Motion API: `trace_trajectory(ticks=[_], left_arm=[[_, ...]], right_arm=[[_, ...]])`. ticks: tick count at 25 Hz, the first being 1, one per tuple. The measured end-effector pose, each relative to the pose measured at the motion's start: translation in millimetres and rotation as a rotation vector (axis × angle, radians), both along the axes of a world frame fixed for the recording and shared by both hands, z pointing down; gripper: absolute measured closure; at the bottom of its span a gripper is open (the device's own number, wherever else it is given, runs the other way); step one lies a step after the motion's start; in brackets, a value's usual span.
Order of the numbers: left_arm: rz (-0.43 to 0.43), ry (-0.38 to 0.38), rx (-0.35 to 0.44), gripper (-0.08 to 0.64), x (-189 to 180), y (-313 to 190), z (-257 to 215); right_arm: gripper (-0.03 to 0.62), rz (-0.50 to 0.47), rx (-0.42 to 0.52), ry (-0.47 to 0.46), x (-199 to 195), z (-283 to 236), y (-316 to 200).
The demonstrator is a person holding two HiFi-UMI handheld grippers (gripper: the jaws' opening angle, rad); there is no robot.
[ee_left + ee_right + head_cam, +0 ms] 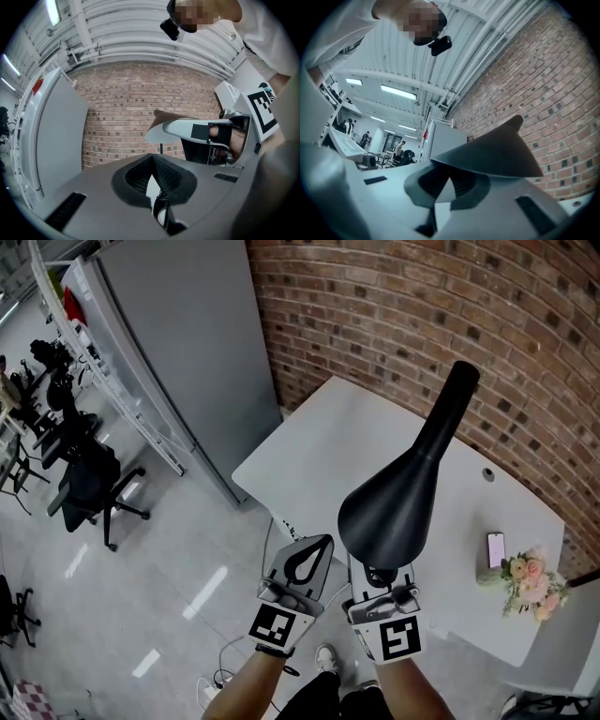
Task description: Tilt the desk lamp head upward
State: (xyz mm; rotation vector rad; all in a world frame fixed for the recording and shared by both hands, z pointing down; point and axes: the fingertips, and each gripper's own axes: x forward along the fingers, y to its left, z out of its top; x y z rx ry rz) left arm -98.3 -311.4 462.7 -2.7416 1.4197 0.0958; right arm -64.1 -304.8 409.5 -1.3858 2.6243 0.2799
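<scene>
The black cone-shaped lamp head [394, 498] hangs over the near edge of the white desk [309, 451], its neck rising toward the brick wall. My right gripper [375, 570] sits right under the shade's wide rim, fingertips hidden by it. In the right gripper view the shade [487, 152] lies across the jaw tips of the right gripper [449, 168], which is shut on its rim. My left gripper [325, 541] floats just left of the shade, shut and holding nothing. From the left gripper [152, 158], the shade [159, 116] shows above the right gripper [220, 133].
A phone [496, 547] and a small flower pot [530, 582] stand on the desk's right side. The brick wall [450, 306] runs behind the desk. A tall grey cabinet [187, 343] stands to the left, with office chairs [89, 488] beyond it on the floor.
</scene>
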Motion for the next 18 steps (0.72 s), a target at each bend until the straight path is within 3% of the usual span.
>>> trace_trajectory(ticks=[18], left_arm=[[-0.014,0.007,0.052,0.557,8,25,-36]], right_arm=[[0.577,-0.030,-0.002,0.040,1,-41,28]])
